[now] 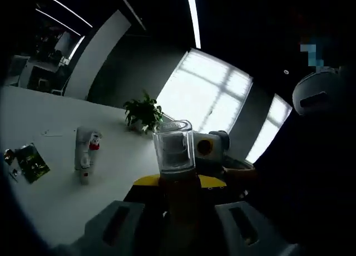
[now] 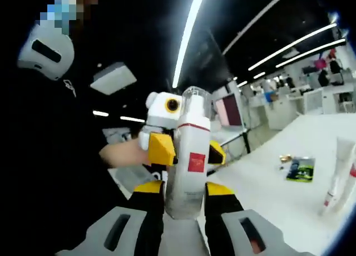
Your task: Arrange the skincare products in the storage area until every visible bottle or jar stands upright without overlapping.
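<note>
Both grippers pinch one white bottle [image 2: 189,156] aloft, above the tabletop [image 1: 50,195]; left gripper [image 1: 181,203] at six o'clock, right gripper [image 2: 183,203] likewise. Probably light, rigid, slippery; grip mid-body.

A white bottle [image 2: 188,167] with a clear cap and a red square label stands upright, lifted above the white table [image 2: 278,200]. On the table lie a white tube [image 1: 85,150] with red markings and a dark green sachet [image 1: 30,162], apart from each other.
</note>
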A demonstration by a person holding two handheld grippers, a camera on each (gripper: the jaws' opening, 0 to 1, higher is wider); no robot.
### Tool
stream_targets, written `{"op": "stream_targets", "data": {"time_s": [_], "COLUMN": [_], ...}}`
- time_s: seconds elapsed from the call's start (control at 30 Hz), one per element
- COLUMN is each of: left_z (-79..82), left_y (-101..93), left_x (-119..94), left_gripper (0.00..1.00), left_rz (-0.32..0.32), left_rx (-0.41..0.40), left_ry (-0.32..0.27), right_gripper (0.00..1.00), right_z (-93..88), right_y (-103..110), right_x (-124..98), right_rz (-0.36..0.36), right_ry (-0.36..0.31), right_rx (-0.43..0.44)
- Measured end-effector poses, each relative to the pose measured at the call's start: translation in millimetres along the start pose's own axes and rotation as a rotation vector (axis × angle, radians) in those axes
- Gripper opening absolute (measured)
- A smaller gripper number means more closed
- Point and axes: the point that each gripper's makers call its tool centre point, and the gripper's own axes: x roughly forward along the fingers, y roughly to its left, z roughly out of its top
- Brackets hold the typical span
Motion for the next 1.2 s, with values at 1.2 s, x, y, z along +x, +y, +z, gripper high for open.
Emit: {"op": "stream_targets", "data": {"time_s": [1.2], "left_z": [26.8], "left_y": [72.0], "left_x": [-4.3], "left_gripper": [0.21], "left_rz": [0.487], "left_rx": [-0.108], "left_ry": [-0.301], "right_gripper": [0.15], "right_z": [9.2], "right_y": [-91.9], "right_x": [-14.4], "right_rz": [-0.764], "right_ry": [0.207], "right_rx": [-0.492]}}
